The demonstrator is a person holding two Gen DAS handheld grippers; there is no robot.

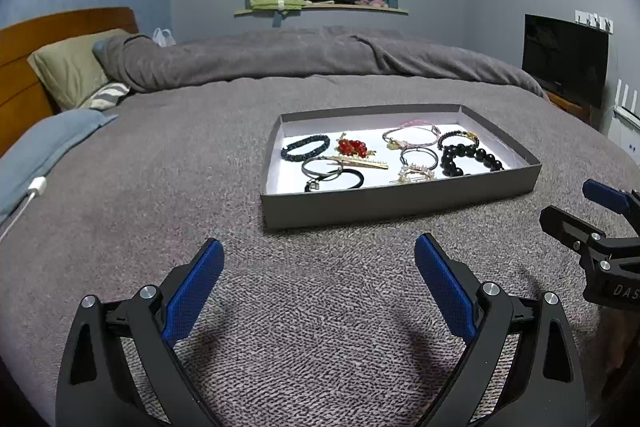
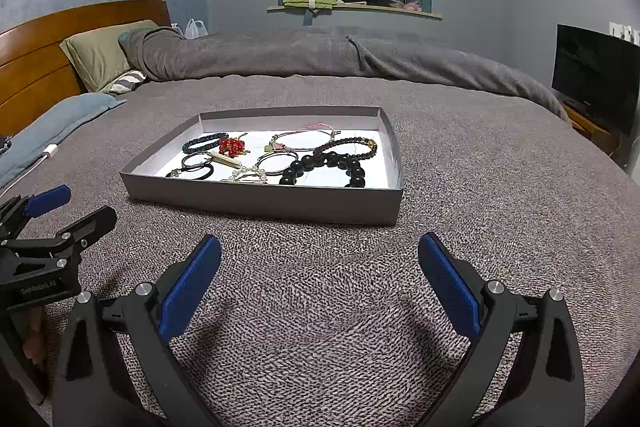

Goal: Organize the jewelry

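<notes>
A shallow grey box (image 1: 396, 205) (image 2: 260, 203) with a white floor lies on the bed and holds several pieces of jewelry. Among them are a large black bead bracelet (image 1: 468, 159) (image 2: 324, 167), a red bead brooch (image 1: 352, 147) (image 2: 231, 145), a dark blue bead bracelet (image 1: 306, 147) (image 2: 205, 143), a pink cord bracelet (image 1: 412, 135) (image 2: 304, 139) and a gold hair clip (image 1: 360, 163). My left gripper (image 1: 318, 259) (image 2: 60, 205) is open above the blanket, short of the box. My right gripper (image 2: 320, 259) (image 1: 576, 203) is open too, empty, to the right of the left one.
The grey knitted blanket (image 1: 200, 167) (image 2: 480, 187) spreads around the box. Pillows (image 1: 72, 71) and a wooden headboard (image 1: 24, 75) lie at the left, with a white charger cable (image 1: 32, 191). A rolled duvet (image 1: 320, 55) runs across the back. A dark screen (image 1: 564, 59) stands at the right.
</notes>
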